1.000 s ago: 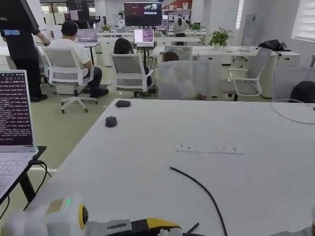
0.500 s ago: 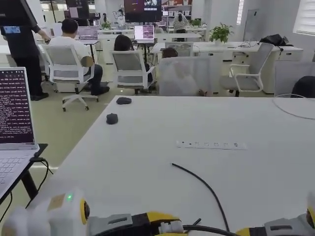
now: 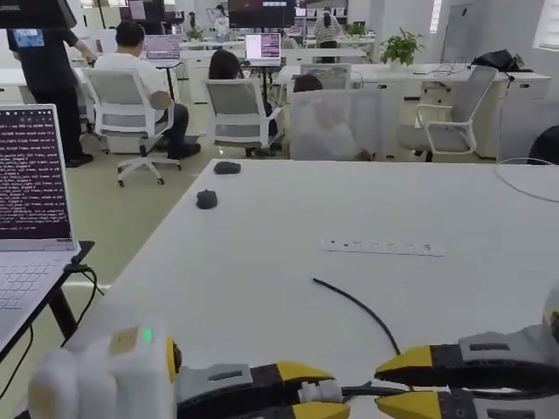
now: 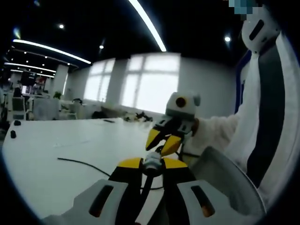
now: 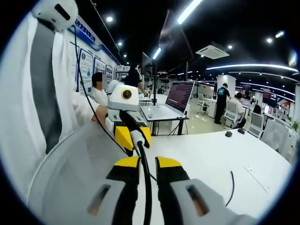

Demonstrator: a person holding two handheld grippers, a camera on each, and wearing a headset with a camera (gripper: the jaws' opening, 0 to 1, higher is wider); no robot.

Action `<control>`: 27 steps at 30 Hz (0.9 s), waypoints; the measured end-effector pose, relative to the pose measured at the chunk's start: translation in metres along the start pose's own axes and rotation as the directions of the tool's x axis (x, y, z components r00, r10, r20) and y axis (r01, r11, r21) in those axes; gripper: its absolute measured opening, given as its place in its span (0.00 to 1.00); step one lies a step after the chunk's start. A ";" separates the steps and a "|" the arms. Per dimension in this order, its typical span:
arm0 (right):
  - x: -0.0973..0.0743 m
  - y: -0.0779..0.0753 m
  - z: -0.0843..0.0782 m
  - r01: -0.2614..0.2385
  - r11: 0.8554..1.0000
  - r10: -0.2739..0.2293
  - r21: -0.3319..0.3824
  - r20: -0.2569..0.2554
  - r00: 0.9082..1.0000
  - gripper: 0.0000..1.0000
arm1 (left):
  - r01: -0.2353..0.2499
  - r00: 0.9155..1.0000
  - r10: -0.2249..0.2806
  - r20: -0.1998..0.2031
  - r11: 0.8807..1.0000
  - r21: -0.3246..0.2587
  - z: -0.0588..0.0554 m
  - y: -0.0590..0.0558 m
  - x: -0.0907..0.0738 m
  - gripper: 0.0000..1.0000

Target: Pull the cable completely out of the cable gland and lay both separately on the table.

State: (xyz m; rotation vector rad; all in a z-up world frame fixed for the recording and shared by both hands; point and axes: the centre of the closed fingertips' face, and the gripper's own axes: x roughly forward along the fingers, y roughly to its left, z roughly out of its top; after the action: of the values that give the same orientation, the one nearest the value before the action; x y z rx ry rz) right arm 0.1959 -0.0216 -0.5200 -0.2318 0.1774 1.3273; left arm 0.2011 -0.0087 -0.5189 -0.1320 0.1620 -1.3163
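Two hand-held grippers meet tip to tip at the near edge of the white desk (image 3: 244,262). The left hand-held gripper (image 3: 325,391) has its yellow jaws clamped on the pale gland (image 3: 314,390), which sits right at the jaw tips. In the left gripper view the gland (image 4: 152,160) shows between the two yellow tips of that hand-held gripper (image 4: 152,164), with the right one facing it just beyond. A black cable (image 3: 358,307) comes out of the gland, crosses the short gap and passes between the jaws of the right hand-held gripper (image 3: 380,389), which are drawn together on it close to the gland. In the right gripper view the cable (image 5: 143,176) runs straight up between that hand-held gripper's (image 5: 147,161) yellow tips to the gland (image 5: 136,138), held in the left one opposite. The rest of the cable lies on the desk, curving away from the grippers, and its free end rests near a pale strip (image 3: 382,248) set flat in the desktop. Farther back on the desk are two dark mice (image 3: 207,199), well apart from the cable. An open laptop (image 3: 26,175) with a lit screen stands on a separate stand to the left.
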 end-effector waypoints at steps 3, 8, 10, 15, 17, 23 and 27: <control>0.007 0.002 -0.004 -0.011 1.000 0.010 -0.015 -0.020 1.000 0.10 | 0.004 1.000 -0.004 -0.004 1.000 0.007 0.000 -0.001 0.000 0.16; 0.008 0.008 -0.006 -0.019 1.000 0.019 -0.012 -0.008 1.000 0.04 | -0.007 1.000 0.007 -0.010 1.000 -0.002 -0.003 0.001 -0.002 0.16; 0.008 0.007 -0.007 -0.017 1.000 0.017 -0.012 -0.014 1.000 0.04 | -0.011 1.000 0.011 -0.019 1.000 0.012 -0.004 0.000 -0.002 0.16; 0.009 0.008 -0.003 -0.019 1.000 0.019 0.002 0.003 1.000 0.04 | -0.007 1.000 0.007 0.005 1.000 -0.002 0.000 0.000 -0.003 0.16; 0.010 0.009 -0.001 -0.017 1.000 0.017 -0.005 0.003 1.000 0.03 | -0.008 1.000 0.008 0.010 1.000 -0.003 0.001 0.001 -0.004 0.16; 0.009 0.010 0.001 -0.021 1.000 0.021 0.000 0.013 1.000 0.03 | -0.006 1.000 0.006 0.017 1.000 -0.011 0.003 -0.001 -0.004 0.16; 0.003 0.006 0.000 -0.006 1.000 0.006 0.007 0.016 1.000 0.03 | -0.023 1.000 0.023 0.020 1.000 -0.020 0.003 0.003 -0.006 0.16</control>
State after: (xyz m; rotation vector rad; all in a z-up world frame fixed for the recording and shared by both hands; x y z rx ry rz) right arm 0.1909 -0.0176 -0.5213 -0.2151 0.1696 1.3341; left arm 0.2033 -0.0025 -0.5164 -0.1605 0.1588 -1.2902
